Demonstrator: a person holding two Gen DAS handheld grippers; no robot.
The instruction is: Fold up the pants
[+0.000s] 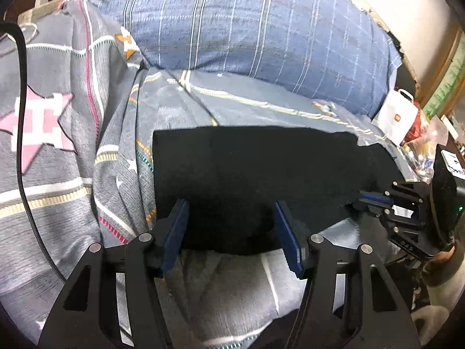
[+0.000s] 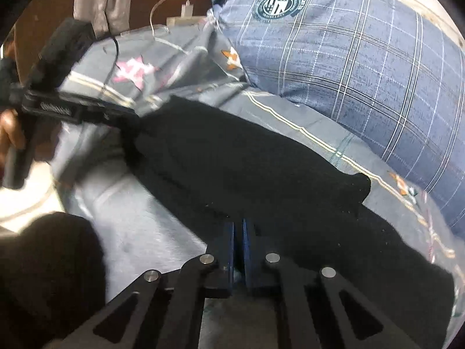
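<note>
A bed (image 1: 72, 174) fills both views, covered by a grey sheet with stripes and a pink star, and a big blue plaid pillow (image 1: 261, 23) lies along its far side. Past the bed's right end a white paper bag (image 1: 396, 119) and clutter crowd a shelf; a charger cable trails at the head.

The black pants (image 1: 247, 180) lie flat in a folded rectangle on the sheet, just below the pillow.

The left tongs (image 1: 231, 226) stand apart over the near edge of the pants, nothing pressed between them. The right tongs (image 2: 239, 244) are together at the pants' near edge; the dark cloth makes it hard to say whether any fabric is pinched, so I cannot tell if they hold it.

The risk: the soft, rumpled sheet may be caught up with the pants on the next grab, dragging bedding into the fold. A one-sided pull by the right tongs could also skew the rectangle.
</note>
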